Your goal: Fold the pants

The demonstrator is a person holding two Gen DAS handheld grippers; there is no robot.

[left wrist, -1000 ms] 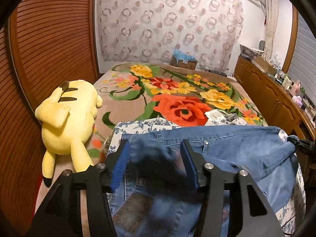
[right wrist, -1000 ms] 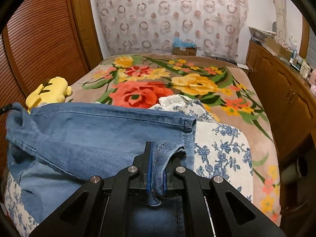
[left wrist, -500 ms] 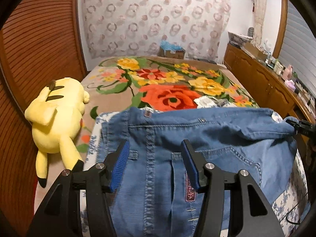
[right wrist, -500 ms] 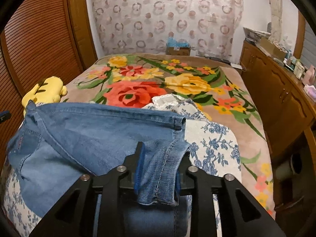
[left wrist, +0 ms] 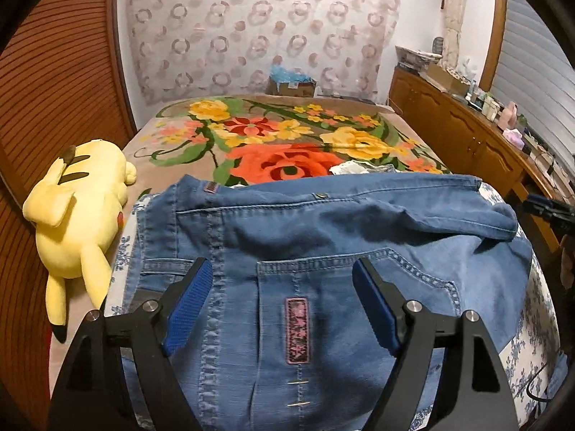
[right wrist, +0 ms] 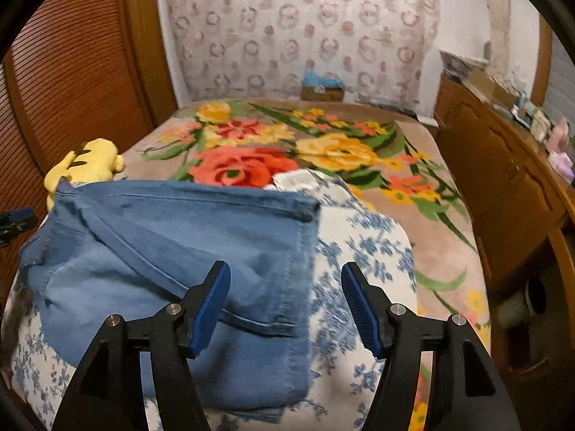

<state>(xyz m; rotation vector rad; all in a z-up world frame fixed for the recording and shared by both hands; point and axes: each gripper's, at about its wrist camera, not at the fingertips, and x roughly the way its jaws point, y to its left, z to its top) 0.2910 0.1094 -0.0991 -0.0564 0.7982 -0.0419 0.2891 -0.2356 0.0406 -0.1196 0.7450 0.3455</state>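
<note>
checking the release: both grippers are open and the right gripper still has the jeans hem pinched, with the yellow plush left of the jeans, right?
Not quite. In the right wrist view the right gripper pinches nothing: the jeans lie flat below. The left gripper is open, and the yellow plush lies to their left.

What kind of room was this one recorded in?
Most likely a home bedroom: a bed under a floral blanket, a yellow plush toy lying beside the jeans, and a long wooden dresser cluttered with small items along the wall.

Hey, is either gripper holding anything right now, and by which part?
Nothing. Left gripper and right gripper have just opened over the folded blue denim pants.
</note>
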